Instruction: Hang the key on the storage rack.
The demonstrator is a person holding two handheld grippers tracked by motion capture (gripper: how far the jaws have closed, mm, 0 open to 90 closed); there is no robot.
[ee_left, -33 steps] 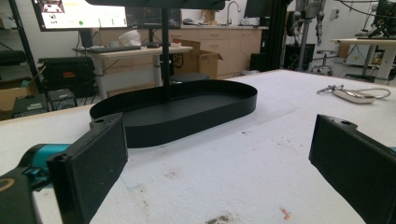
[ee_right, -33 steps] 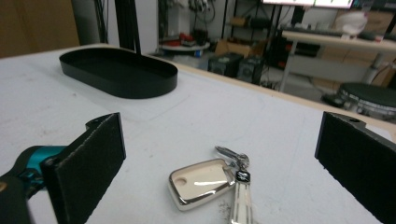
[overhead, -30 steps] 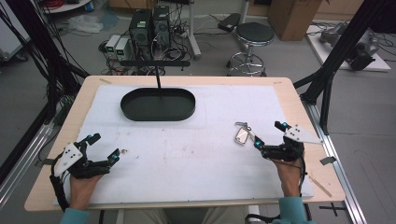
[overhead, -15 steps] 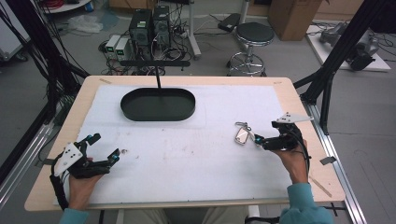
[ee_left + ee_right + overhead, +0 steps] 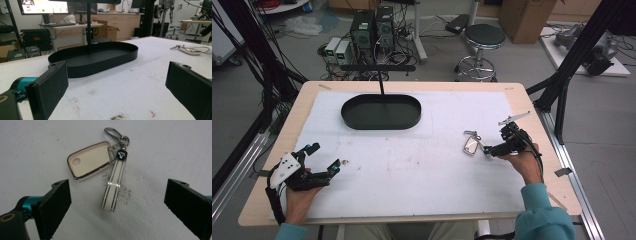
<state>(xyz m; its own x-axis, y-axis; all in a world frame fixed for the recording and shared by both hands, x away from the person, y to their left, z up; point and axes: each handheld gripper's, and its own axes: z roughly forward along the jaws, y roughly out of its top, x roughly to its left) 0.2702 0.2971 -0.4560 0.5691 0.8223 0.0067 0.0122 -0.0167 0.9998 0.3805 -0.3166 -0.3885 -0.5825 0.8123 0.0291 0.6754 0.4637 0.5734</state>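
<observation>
A cream car key fob (image 5: 90,160) with a chrome rim lies flat on the white table cover, with a cream strap (image 5: 112,186) and a metal clip (image 5: 112,131) attached. My right gripper (image 5: 117,195) hovers just over it. Its jaws stand wide apart and have just been closing slightly. The strap's end lies in the gap and the pads touch nothing. In the high view the fob (image 5: 471,145) sits right of centre, just left of the right gripper (image 5: 495,141). My left gripper (image 5: 324,159) rests open and holds nothing at the front left. A black oval tray (image 5: 381,122) sits at the back.
From the left gripper view (image 5: 116,80) the tray (image 5: 100,60) is straight ahead and the fob (image 5: 191,50) is far right. A black post (image 5: 381,85) rises behind the tray. The wooden table edge (image 5: 532,115) borders the white cover. A stool (image 5: 484,37) and computers stand beyond.
My right hand moved forward and left toward the key fob, and its gripper tilted over it. The left hand stayed put.
</observation>
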